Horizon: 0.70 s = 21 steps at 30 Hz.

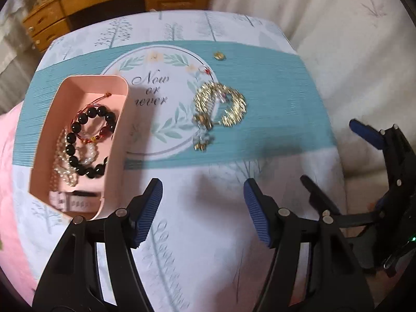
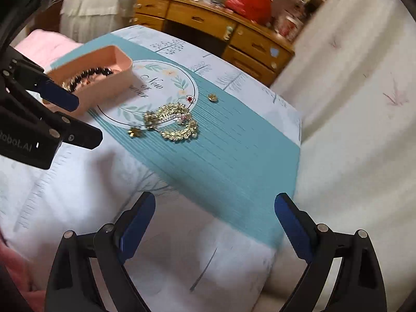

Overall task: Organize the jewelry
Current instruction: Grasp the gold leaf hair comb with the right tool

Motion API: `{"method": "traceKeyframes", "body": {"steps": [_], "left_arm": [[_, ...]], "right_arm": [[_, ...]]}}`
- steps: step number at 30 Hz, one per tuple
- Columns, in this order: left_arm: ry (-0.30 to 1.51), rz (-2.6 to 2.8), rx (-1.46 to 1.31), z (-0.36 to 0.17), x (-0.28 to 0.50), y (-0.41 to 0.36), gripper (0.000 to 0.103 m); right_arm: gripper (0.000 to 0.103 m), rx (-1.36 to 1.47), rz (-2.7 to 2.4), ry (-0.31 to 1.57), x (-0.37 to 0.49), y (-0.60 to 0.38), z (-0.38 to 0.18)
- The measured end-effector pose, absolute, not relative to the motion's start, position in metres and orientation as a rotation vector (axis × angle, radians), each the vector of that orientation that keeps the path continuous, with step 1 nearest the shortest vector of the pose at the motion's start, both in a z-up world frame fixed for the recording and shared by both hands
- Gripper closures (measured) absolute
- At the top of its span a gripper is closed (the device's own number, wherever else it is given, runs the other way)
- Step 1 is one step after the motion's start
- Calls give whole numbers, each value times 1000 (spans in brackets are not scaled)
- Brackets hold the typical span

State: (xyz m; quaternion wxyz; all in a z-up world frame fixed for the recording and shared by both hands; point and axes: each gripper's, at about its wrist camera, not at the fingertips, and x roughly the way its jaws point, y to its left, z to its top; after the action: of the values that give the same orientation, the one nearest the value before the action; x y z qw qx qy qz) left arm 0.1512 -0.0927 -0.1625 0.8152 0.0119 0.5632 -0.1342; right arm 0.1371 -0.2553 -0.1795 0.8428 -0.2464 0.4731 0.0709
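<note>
My two black tongs with blue pads hover released and empty over a table of jewelry.

My left tongs (image 1: 202, 208) and right tongs (image 2: 214, 223) both stand spread wide above the white and teal patterned tablecloth (image 2: 234, 161). Ahead of them a gold leaf-shaped hair ornament (image 1: 221, 104) lies loose on the cloth, with a small gold earring (image 1: 219, 56) farther off. To the left, a pink rectangular box (image 1: 118, 140) holds a black bead bracelet (image 1: 83, 143) and white pearl strands (image 1: 62, 166). A wooden dresser (image 2: 208, 23) stands behind.
</note>
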Motion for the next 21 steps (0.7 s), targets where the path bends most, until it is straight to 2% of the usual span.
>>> {"method": "traceKeyframes", "body": {"steps": [10, 15, 17, 21], "left_arm": [[1054, -326, 4, -214, 179, -99, 42], [1031, -358, -41, -221, 186, -95, 54], [1029, -363, -20, -223, 187, -98, 64], [1005, -358, -3, -224, 189, -99, 71]], "right_arm": [[9, -317, 269, 1009, 199, -261, -236], [9, -367, 329, 983, 224, -237, -255], [9, -387, 349, 975, 232, -228, -261], [9, -430, 389, 973, 242, -219, -268]]}}
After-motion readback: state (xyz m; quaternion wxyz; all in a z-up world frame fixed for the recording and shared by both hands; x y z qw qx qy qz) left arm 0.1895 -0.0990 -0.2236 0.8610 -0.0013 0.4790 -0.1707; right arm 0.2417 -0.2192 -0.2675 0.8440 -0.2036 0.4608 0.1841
